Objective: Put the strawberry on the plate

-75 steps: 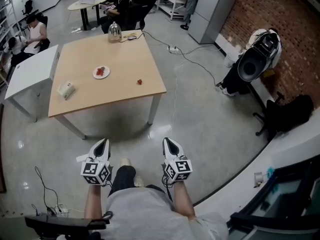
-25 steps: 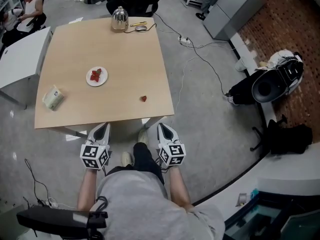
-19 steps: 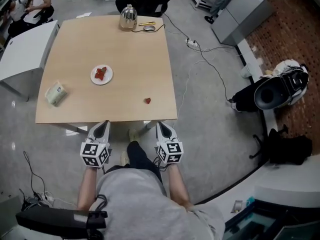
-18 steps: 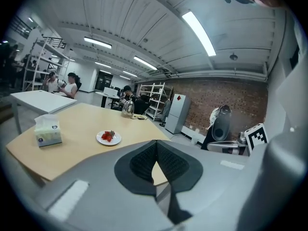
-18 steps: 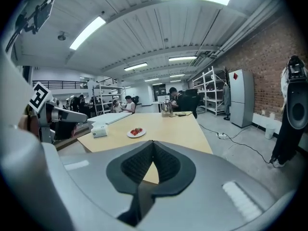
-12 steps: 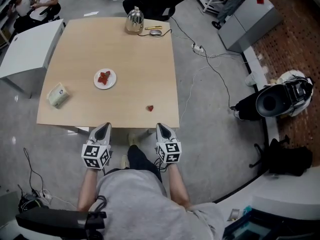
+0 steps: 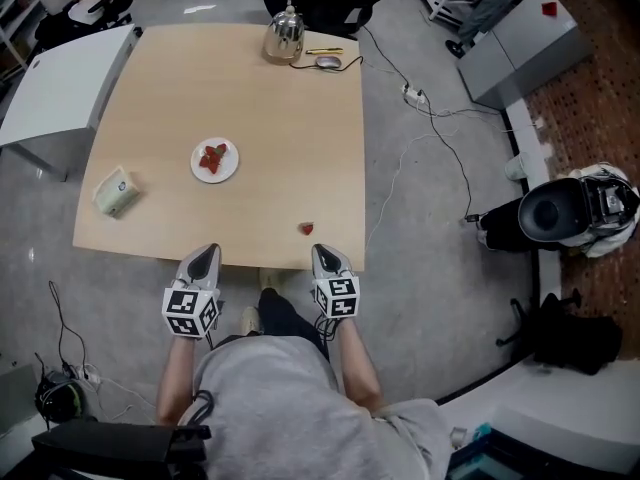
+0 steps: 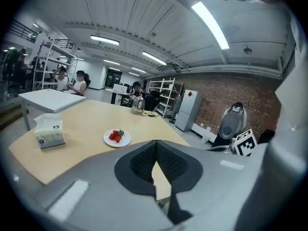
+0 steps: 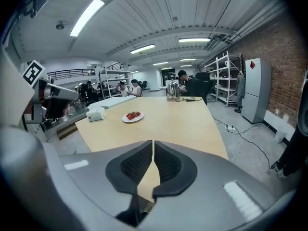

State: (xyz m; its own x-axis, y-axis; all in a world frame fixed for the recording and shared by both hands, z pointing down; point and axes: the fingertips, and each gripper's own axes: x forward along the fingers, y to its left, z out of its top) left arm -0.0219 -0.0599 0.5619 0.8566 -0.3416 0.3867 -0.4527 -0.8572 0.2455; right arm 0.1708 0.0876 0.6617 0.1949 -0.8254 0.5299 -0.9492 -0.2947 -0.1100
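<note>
Barely visible: strawberry [image 7: 306, 228], red speck near table [image 7: 250, 98] edge; details unclear.

In the head view the strawberry [image 7: 306, 228] near the table [image 7: 270, 138] edge is too small to show any detail, and the red pieces on the plate [image 7: 229, 172] cannot be counted. The white table [image 7: 60, 78] is cut off at the left. In their own views the left gripper [image 8: 156, 143] and the right gripper [image 9: 153, 143] cover the near table edge.

Tissue box [image 7: 112, 190], metal kettle [image 7: 284, 36], white side table [image 7: 60, 78]
</note>
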